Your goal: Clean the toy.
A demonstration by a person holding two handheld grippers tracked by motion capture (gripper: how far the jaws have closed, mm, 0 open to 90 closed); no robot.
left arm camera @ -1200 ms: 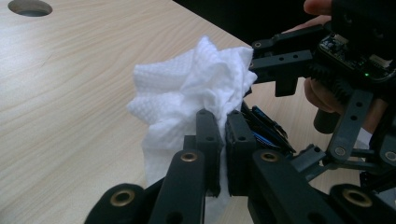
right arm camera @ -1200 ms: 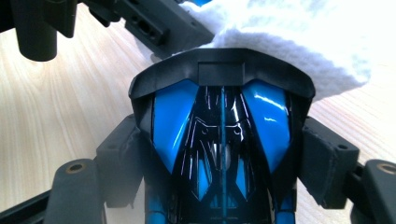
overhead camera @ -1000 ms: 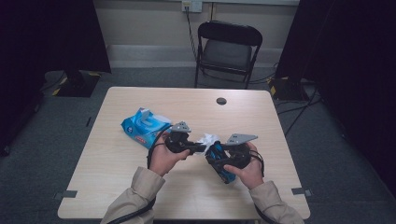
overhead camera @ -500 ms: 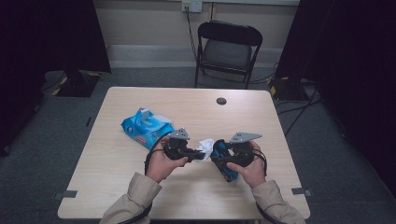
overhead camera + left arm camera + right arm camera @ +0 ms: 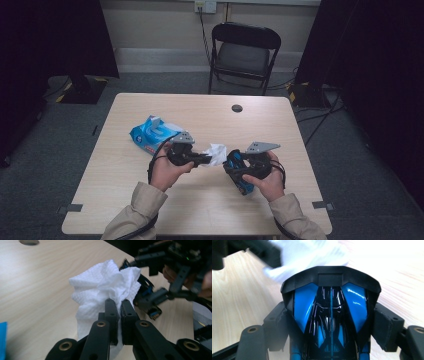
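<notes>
My left gripper [image 5: 206,160] [image 5: 119,307] is shut on a crumpled white wipe [image 5: 217,152] [image 5: 100,287]. The wipe's free end rests against the front of a blue-and-black toy car [image 5: 237,171] [image 5: 330,312] [image 5: 147,290]. My right gripper [image 5: 235,168] [image 5: 330,323] is shut on that car, one pad on each side of the body, and holds it just above the table. In the right gripper view the wipe [image 5: 307,255] is a white blur beyond the car's nose, with the left gripper [image 5: 249,250] dark at the upper left.
A blue pack of wipes [image 5: 150,134] with its lid flap up lies on the wooden table [image 5: 200,210], left of my left hand. A round cable hole [image 5: 237,108] is near the far edge. A black folding chair [image 5: 245,50] stands behind the table.
The left gripper has shifted slightly with the wipe against the car's front. The right gripper and the car have stayed where they were.
</notes>
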